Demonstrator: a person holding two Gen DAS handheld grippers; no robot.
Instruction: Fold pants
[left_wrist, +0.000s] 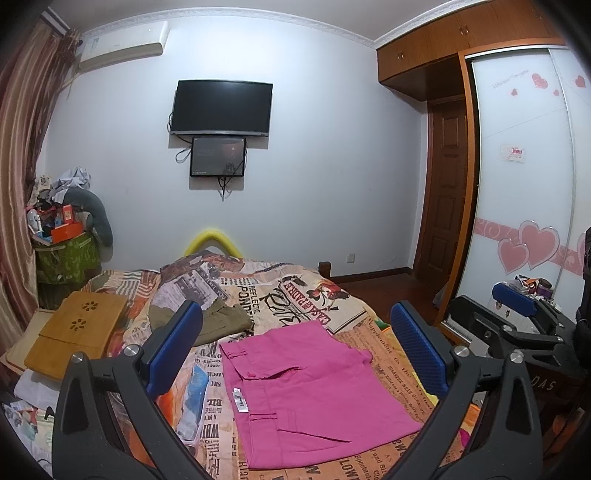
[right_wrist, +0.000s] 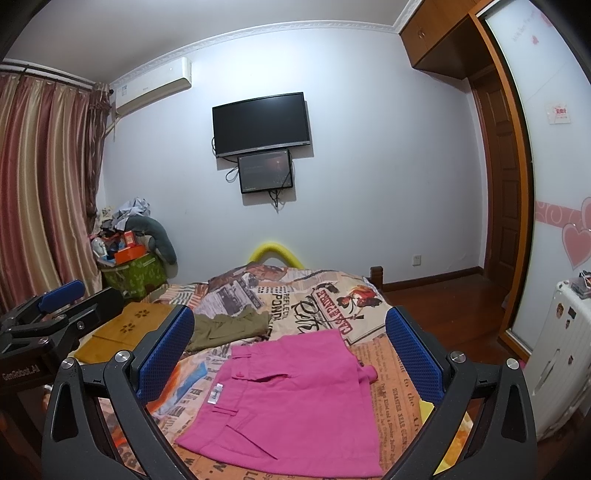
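Observation:
Pink pants (left_wrist: 314, 391) (right_wrist: 291, 398) lie folded into a flat rectangle on the newspaper-print bedspread (left_wrist: 280, 295) (right_wrist: 391, 373), waistband and white tag toward the left. My left gripper (left_wrist: 295, 350) hovers above them, open, nothing between its blue pads (left_wrist: 173, 350). The right gripper (right_wrist: 288, 354) is likewise open and empty over the pants. Each wrist view catches the other gripper at its edge: the right gripper (left_wrist: 517, 314) on the right, the left gripper (right_wrist: 55, 306) on the left.
Folded olive-green pants (left_wrist: 218, 317) (right_wrist: 229, 325) lie behind the pink ones. A wooden lap tray (left_wrist: 77, 332) (right_wrist: 125, 328) rests at the bed's left. A cluttered green basket (left_wrist: 66, 254) stands by the curtain. A white suitcase (right_wrist: 561, 362) and wardrobe (left_wrist: 524, 184) stand right.

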